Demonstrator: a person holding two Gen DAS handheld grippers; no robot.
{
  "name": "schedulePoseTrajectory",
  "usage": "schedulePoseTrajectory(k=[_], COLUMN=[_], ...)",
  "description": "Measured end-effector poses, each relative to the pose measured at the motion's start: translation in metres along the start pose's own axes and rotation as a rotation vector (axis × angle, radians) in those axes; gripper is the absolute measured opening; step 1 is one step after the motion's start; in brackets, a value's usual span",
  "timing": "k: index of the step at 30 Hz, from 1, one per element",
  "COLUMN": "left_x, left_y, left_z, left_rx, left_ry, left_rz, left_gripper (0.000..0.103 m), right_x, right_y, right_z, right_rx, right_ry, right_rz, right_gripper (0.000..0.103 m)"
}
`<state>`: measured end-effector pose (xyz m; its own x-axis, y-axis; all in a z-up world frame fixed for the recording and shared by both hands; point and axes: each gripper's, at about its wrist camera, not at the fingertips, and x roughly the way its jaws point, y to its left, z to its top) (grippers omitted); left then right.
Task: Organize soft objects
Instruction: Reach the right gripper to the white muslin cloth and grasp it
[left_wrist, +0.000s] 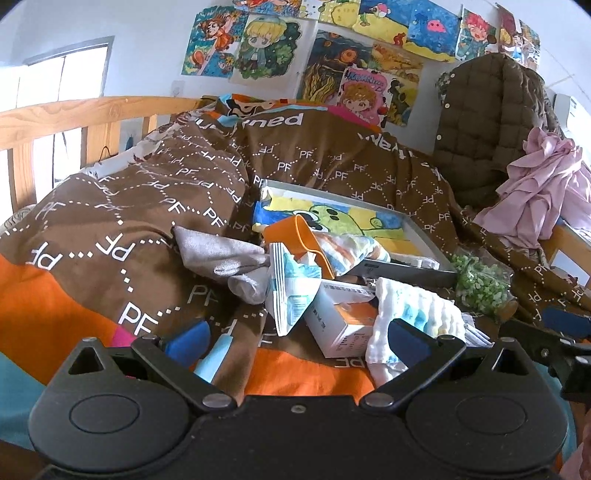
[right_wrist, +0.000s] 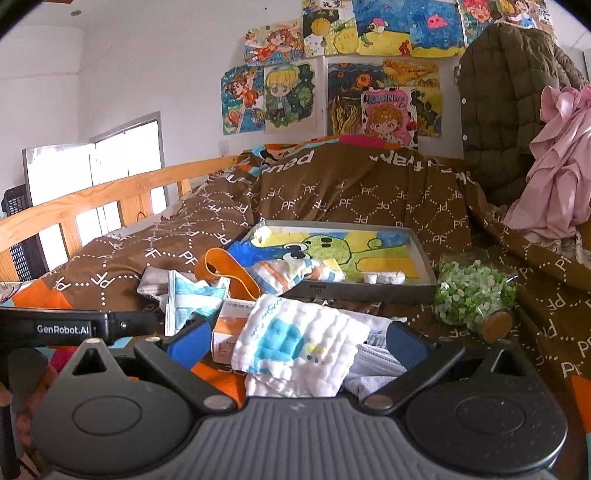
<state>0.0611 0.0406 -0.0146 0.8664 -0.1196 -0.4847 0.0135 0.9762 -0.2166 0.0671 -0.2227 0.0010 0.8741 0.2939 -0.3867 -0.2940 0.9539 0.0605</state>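
A white gauze cloth with a blue print (right_wrist: 299, 341) lies on the bed between the open fingers of my right gripper (right_wrist: 297, 341); it also shows in the left wrist view (left_wrist: 413, 325). A striped cloth (right_wrist: 295, 273) hangs over the edge of a grey tray (right_wrist: 421, 254) with a cartoon picture. A grey sock (left_wrist: 229, 258) lies left of the pile. My left gripper (left_wrist: 297, 339) is open and empty above the quilt, near a small carton (left_wrist: 340, 321).
An orange scoop (right_wrist: 229, 273), tissue packs (right_wrist: 192, 299) and a jar of green beads (right_wrist: 476, 295) lie around the tray. A brown quilt (left_wrist: 122, 206) covers the bed. A wooden rail (right_wrist: 92, 199) runs on the left. A padded jacket (right_wrist: 506, 110) and pink garment (right_wrist: 557, 170) hang at right.
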Motion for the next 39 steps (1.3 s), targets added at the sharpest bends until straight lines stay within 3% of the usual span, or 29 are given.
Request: schedulePoseTrajectory(k=[29, 39], left_x=[0.032, 0.048], left_y=[0.005, 0.004], left_z=[0.006, 0.010], left_rx=[-0.031, -0.015], left_ry=[0.021, 0.017], left_rz=[0.044, 0.052], left_gripper=[0.102, 0.102], right_x=[0.038, 0.060], right_y=[-0.002, 0.009], right_z=[-0.006, -0.008], right_rx=[0.011, -0.080], right_ry=[0.110, 0.123], right_rz=[-0.027, -0.012], right_gripper=[0.103, 0.103])
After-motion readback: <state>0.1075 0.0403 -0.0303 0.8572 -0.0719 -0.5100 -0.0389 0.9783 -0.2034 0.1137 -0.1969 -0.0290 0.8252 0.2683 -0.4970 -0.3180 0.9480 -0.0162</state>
